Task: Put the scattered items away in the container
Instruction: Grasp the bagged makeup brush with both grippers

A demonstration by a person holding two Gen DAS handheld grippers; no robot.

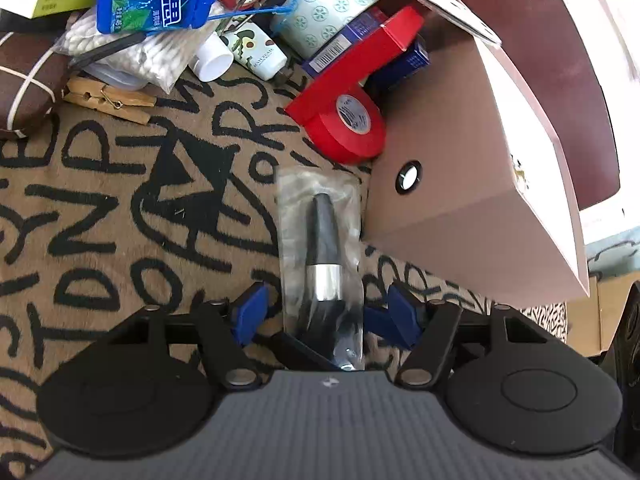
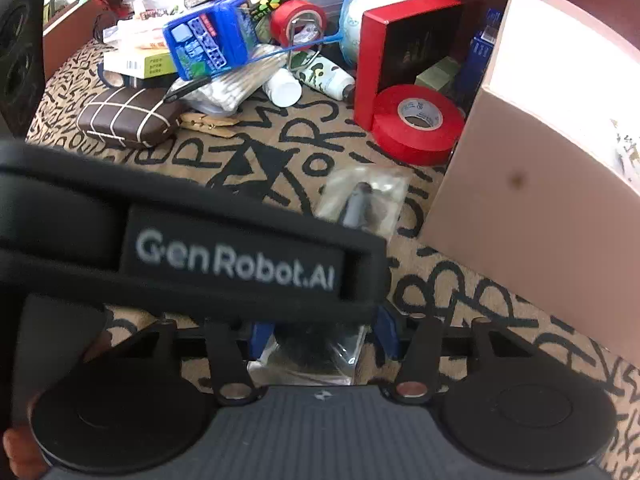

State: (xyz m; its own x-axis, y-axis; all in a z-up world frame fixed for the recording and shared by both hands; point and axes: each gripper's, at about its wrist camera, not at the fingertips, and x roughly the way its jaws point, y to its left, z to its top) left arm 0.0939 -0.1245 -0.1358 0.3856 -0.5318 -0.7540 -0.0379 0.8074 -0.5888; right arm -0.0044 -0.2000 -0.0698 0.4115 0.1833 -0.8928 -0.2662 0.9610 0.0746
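Cardboard box (image 1: 472,184) stands on the patterned tabletop (image 1: 120,208), right of a bagged brush (image 1: 324,248). Red tape roll (image 1: 348,128) lies beside the box. Left gripper (image 1: 324,304) partly open, straddling the bag, pads apart from it. Right gripper (image 2: 324,340) narrowed around the bag's bristle end; contact unclear.

Two red tape rolls (image 1: 347,126), one clothespin (image 1: 110,100), one bagged brush (image 1: 322,248).

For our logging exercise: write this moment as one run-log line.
target: black-handled brush in clear plastic sleeve, on tan lettered cloth | left gripper: open, astride sleeve | right gripper: astride bristle end, contact unclear
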